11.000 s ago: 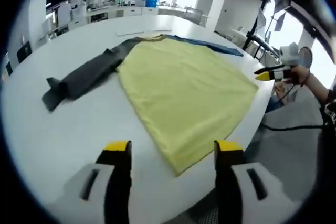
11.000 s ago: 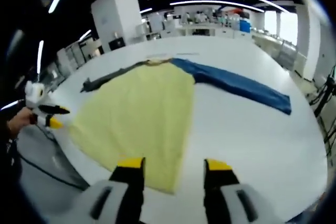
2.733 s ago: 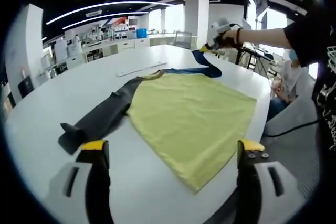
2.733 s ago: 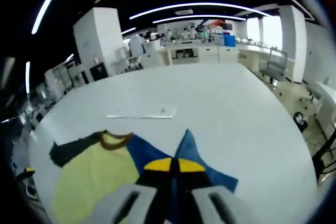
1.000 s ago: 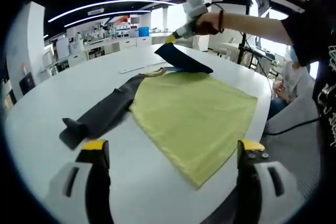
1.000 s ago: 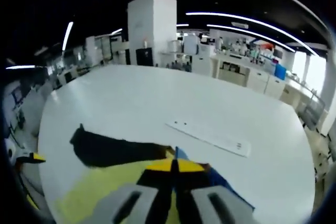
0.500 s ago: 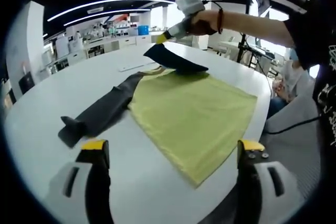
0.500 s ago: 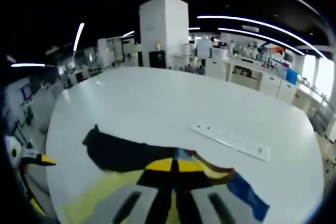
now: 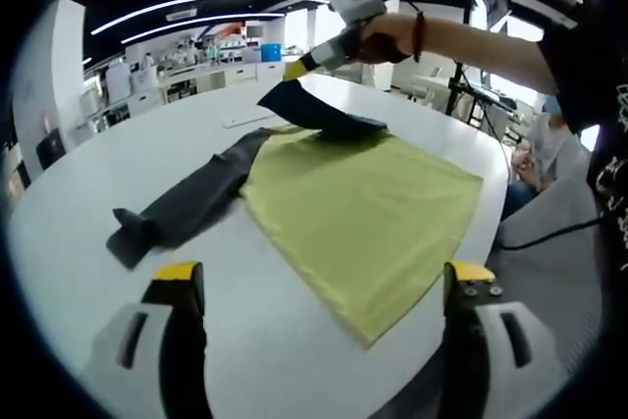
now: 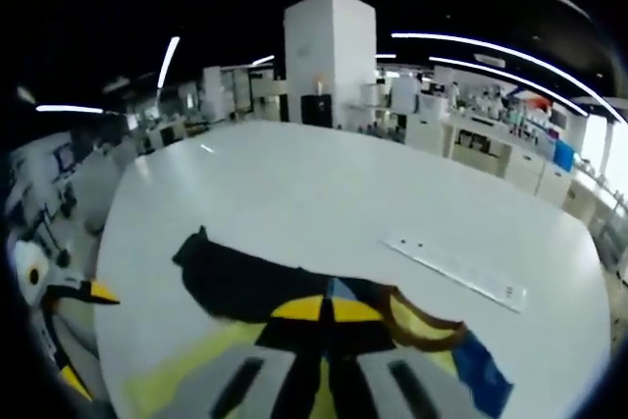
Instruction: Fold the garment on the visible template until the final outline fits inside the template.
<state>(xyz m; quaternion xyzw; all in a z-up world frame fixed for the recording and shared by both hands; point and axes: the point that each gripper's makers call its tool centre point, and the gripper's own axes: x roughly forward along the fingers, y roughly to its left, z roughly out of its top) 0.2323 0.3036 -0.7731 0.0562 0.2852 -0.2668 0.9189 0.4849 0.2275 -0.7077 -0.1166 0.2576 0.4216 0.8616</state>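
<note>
Bench [image 9: 78, 193] surface was broad, white and round-edged, standing in a large open room with white pillars, curved strip lights overhead and cabinets along the far wall. One garment [image 9: 363, 213] lay spread on the bench: a yellow body, one dark grey sleeve [image 9: 186, 205] stretched out flat toward the left of the left gripper view, and one blue sleeve [image 9: 314, 110] lifted off the surface and carried over the yellow body near the collar. In the right gripper view the same garment [image 10: 196, 365] sat low in the frame, with its dark sleeve [image 10: 231, 282] flat on the bench [image 10: 294, 193], a brown-trimmed collar [image 10: 422, 326] and a strip of blue sleeve [image 10: 486, 370] trailing off to the right.

One long white strip [image 10: 456, 267], like a ruler with small holes, lay on the bench beyond the collar, apart from the garment.

Two tongs were present. The left tongs [image 9: 319, 287] hung above the near bench edge with their yellow-tipped jaws spread wide, gripping nothing. The right tongs [image 10: 327, 309] were pinched together on the blue sleeve; in the left gripper view the right tongs [image 9: 294, 70] showed held aloft by a person's hand [image 9: 388, 38], the sleeve hanging from their tip. The left tongs [image 10: 78, 331] appeared at the left edge of the right gripper view.
</note>
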